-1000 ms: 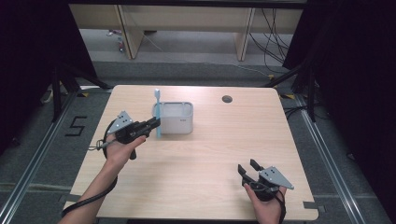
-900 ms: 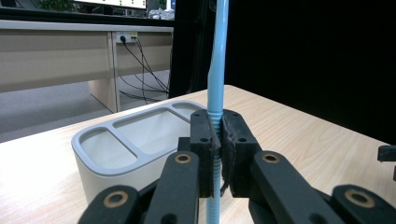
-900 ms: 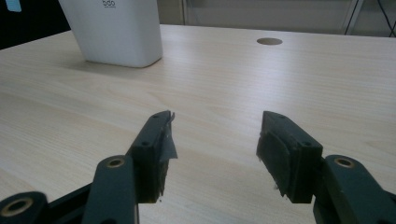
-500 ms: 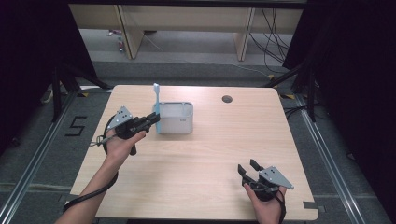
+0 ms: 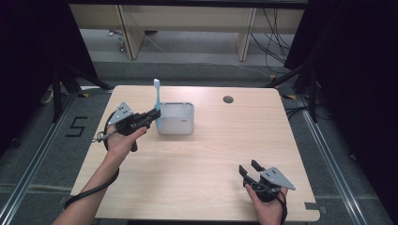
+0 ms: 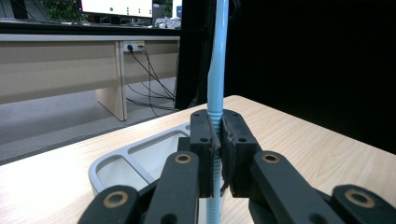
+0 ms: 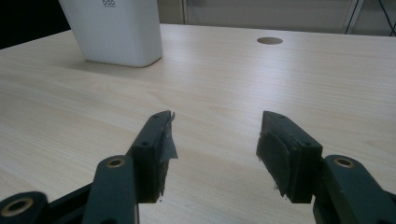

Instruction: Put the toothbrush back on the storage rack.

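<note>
At the far left of the table (image 5: pixel 197 154), the left gripper (image 5: pixel 152 114) has its jaws clamped on the lower handle of a light blue toothbrush (image 5: pixel 157 101), which stands upright, head up, against the left wall of the white holder (image 5: pixel 176 118). The step in hand is judged to be placing the toothbrush into the holder. To do it well, the handle should be kept vertical, brought over one compartment clear of the rim and divider, lowered until it seats, and only then released. The right gripper (image 5: pixel 248 169) rests near the front right edge, jaws apart and empty, well apart from the holder. The left gripper view confirms the clamp on the ribbed grip section and shows the holder's divided compartments behind the jaws, which the high view does not resolve. The right gripper view shows the holder's outer wall and the table's grommet hole (image 7: pixel 269 40).
</note>
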Demonstrator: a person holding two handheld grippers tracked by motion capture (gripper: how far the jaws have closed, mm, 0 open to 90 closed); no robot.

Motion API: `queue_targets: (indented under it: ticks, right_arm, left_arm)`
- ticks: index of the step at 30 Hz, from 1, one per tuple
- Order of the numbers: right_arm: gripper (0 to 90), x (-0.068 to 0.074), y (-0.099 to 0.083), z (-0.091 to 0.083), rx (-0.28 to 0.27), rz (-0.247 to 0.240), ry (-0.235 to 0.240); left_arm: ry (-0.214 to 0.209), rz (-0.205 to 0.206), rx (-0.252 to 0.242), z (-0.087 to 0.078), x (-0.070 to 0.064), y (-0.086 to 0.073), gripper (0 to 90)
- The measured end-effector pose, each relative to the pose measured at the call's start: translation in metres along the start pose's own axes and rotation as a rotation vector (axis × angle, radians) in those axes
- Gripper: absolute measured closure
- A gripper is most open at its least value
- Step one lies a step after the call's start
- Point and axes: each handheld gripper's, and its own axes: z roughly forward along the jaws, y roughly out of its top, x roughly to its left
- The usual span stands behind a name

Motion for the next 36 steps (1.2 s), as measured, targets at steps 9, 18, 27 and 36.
queue_targets:
  ticks: [9,18,27,36]
  right_arm:
    - [45.1,0.000,0.001,-0.001,0.017,-0.002,0.003]
    - [45.0,-0.001,0.000,0.001,-0.002,0.002,0.011]
    - [45.0,-0.001,0.000,0.001,-0.001,0.002,0.011]
    - [45.0,0.000,0.000,0.000,0.008,0.004,0.002]
  left_arm:
    - [0.009,0.001,0.000,0.005,0.004,0.004,83.5]
    - [0.017,-0.001,0.001,0.012,0.008,0.008,83.5]
    - [0.027,-0.007,-0.004,0.014,0.011,0.010,83.5]
    - [0.037,-0.015,-0.010,0.015,0.016,0.012,83.5]
